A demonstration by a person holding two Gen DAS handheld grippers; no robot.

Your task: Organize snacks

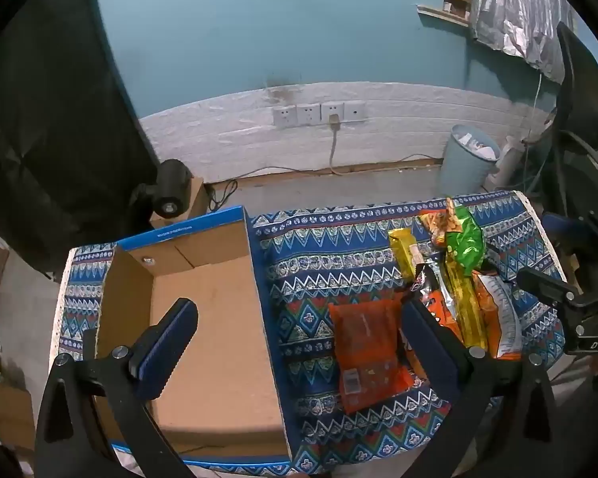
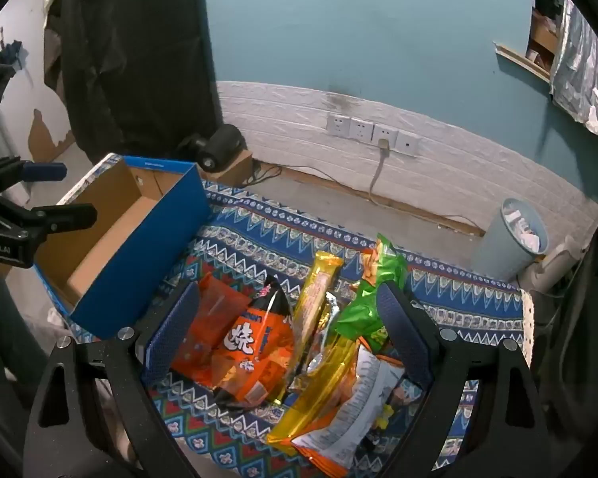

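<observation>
Orange flat plastic packet point(image 1: 364, 352) at lower centre lies loose between left gripper point(image 1: 295, 342) jaws, spread wide; pinch it, lift into blue-sided cardboard box point(image 1: 203, 318); right gripper point(image 2: 291, 334) also agape.

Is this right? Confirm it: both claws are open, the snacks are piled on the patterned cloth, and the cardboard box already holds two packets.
One thing is wrong: the cardboard box holds no packets; the left wrist view shows its floor bare. The rest stands: left claw and right claw are open, and the snacks are piled on the patterned cloth.
</observation>
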